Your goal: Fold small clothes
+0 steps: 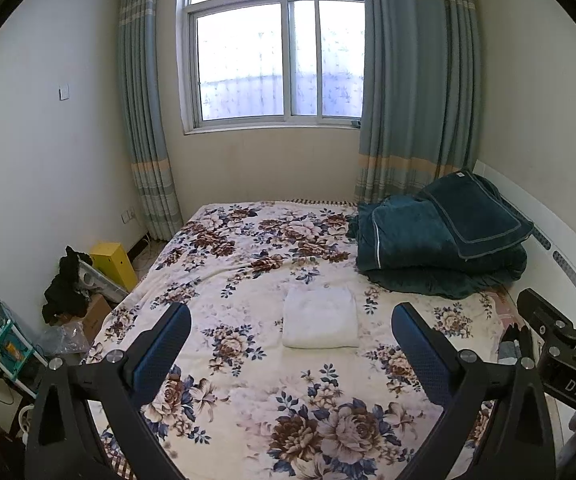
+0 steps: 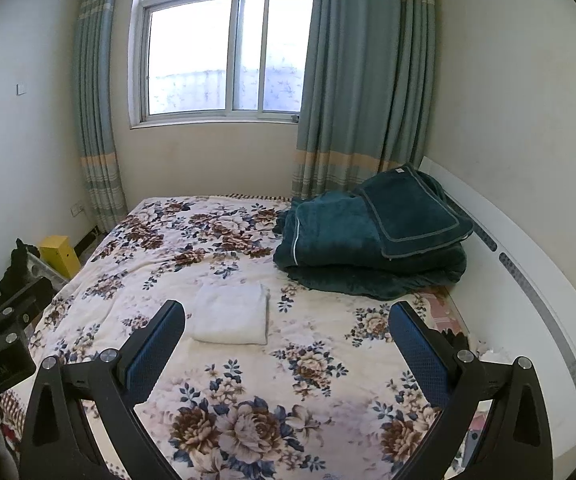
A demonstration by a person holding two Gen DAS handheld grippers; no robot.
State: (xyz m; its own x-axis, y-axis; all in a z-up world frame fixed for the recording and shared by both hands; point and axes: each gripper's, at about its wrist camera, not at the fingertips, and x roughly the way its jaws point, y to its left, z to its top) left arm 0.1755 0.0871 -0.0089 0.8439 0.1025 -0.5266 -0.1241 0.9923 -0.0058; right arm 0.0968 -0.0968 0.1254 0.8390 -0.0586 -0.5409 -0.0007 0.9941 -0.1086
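White folded cloth (image 1: 319,317) lies near teal bedding (image 1: 443,240); left gripper (image 1: 291,320) and right gripper (image 2: 287,318) gape empty.

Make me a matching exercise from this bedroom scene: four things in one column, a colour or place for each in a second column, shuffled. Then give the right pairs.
Things
1. folded cloth
2. blanket pile
3. box
4. left claw

Descriptions
A. yellow, on the floor left of the bed
B. white, lying flat on the floral bedspread
C. dark teal, heaped at the bed's far right by the curtain
D. open, fingers spread wide, holding nothing

Pairs: 1-B, 2-C, 3-A, 4-D
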